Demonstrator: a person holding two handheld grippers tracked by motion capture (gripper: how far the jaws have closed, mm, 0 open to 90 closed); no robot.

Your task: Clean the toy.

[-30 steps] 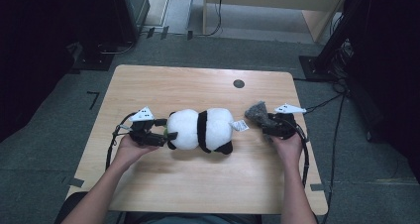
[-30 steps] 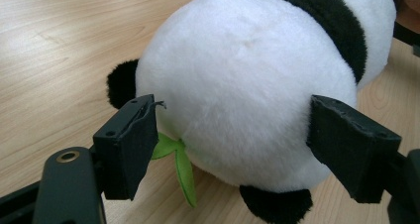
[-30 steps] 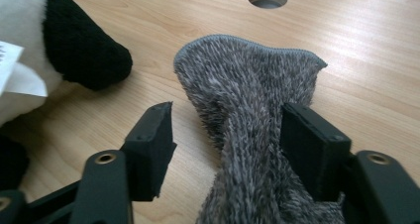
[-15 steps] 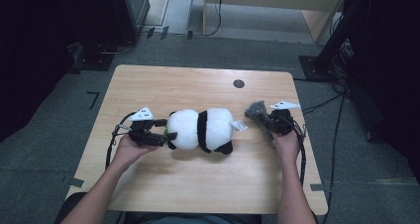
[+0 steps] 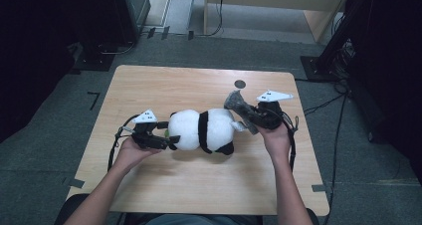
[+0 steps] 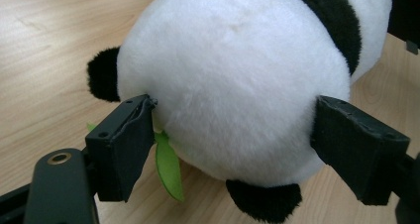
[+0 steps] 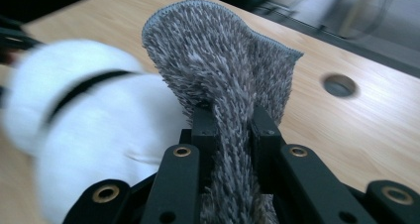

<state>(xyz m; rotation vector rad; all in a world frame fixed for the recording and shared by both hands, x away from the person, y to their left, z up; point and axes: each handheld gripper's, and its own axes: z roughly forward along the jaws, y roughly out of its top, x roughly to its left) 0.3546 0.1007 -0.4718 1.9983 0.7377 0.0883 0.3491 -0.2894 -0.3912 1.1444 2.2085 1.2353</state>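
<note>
A black-and-white panda plush (image 5: pixel 204 130) lies on its side on the wooden table (image 5: pixel 199 80). My left gripper (image 5: pixel 171 139) holds it by the round white head (image 6: pixel 233 85), one jaw on each side pressing the fur. Those jaws have just been opening a little, with the head still between them. A green felt leaf (image 6: pixel 168 164) pokes out by the near jaw. My right gripper (image 5: pixel 247 116) is lifted off the table beside the panda's rear. Its jaws have just been closing and are shut on a grey shaggy cloth (image 7: pixel 218 50), which stands up from the jaws (image 5: pixel 235 101).
A round cable hole (image 5: pixel 240 84) sits in the table's far part, right of centre. Cables trail from both grippers over the table edges. Dark equipment stands on the floor to the left and right.
My right gripper has closed on the grey cloth and lifted it up and away from the tabletop. The left gripper and the panda have stayed in place.
</note>
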